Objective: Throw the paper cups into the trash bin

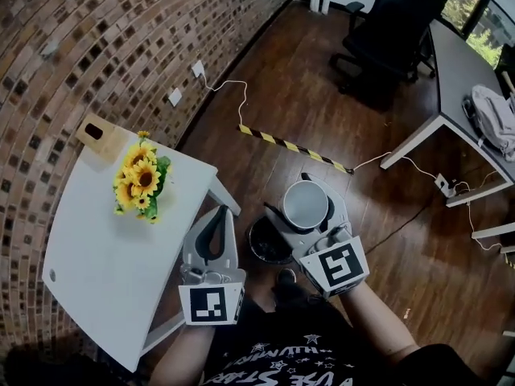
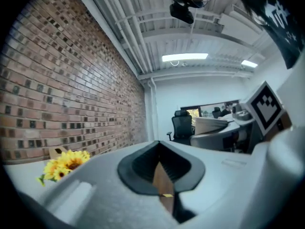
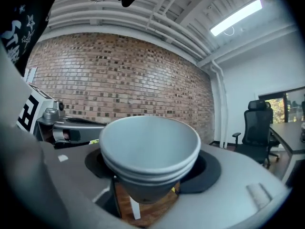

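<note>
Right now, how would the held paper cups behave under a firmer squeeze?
The paper cups look thin-walled, so probably crushable. Nested rims suggest a stack, likely stiffer than one cup. Tapered sides could slip in the right gripper.

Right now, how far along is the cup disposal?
Done: no cups show on the white table, only sunflowers. In hand: the right gripper has its fingers clamped on a nested stack of paper cups; the left gripper is shut and empty. Left: drop the stack into the black trash bin on the floor; its contents can't be seen.
</note>
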A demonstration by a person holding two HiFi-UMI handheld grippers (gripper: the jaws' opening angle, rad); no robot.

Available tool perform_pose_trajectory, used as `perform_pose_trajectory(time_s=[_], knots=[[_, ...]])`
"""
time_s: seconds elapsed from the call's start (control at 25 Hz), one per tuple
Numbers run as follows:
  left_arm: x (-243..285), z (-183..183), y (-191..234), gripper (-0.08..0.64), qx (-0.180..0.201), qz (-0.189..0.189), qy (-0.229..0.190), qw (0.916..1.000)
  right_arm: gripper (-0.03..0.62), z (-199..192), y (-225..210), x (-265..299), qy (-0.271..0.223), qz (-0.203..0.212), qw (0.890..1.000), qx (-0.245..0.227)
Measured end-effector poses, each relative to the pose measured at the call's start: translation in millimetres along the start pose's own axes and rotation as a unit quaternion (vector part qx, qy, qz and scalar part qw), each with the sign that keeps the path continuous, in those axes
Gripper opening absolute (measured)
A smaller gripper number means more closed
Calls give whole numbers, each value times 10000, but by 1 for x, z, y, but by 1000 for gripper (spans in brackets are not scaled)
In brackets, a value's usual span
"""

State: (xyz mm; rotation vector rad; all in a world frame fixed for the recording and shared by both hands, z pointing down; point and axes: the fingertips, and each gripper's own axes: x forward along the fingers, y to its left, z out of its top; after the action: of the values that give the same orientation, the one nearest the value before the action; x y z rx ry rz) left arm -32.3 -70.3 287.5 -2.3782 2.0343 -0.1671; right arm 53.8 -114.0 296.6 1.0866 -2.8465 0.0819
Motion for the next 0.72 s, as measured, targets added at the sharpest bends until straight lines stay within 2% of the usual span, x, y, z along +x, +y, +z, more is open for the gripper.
perform_pose_trajectory(time_s=[0.16, 0.44, 0.6, 0.72], knots=[[24, -6, -29, 5, 64, -351, 49, 9994, 350, -14, -30, -19, 109, -301, 9994, 93], [51, -35, -42, 5, -36, -792, 275, 9965, 350, -46, -46, -22, 264, -618, 9977, 122], [63, -60, -36, 5, -48, -865, 366, 9956, 350, -71, -44, -16, 336, -580, 9977, 88], [69, -89, -30, 5, -80, -853, 542, 9948, 350, -108, -40, -13, 686, -512, 9962, 161]])
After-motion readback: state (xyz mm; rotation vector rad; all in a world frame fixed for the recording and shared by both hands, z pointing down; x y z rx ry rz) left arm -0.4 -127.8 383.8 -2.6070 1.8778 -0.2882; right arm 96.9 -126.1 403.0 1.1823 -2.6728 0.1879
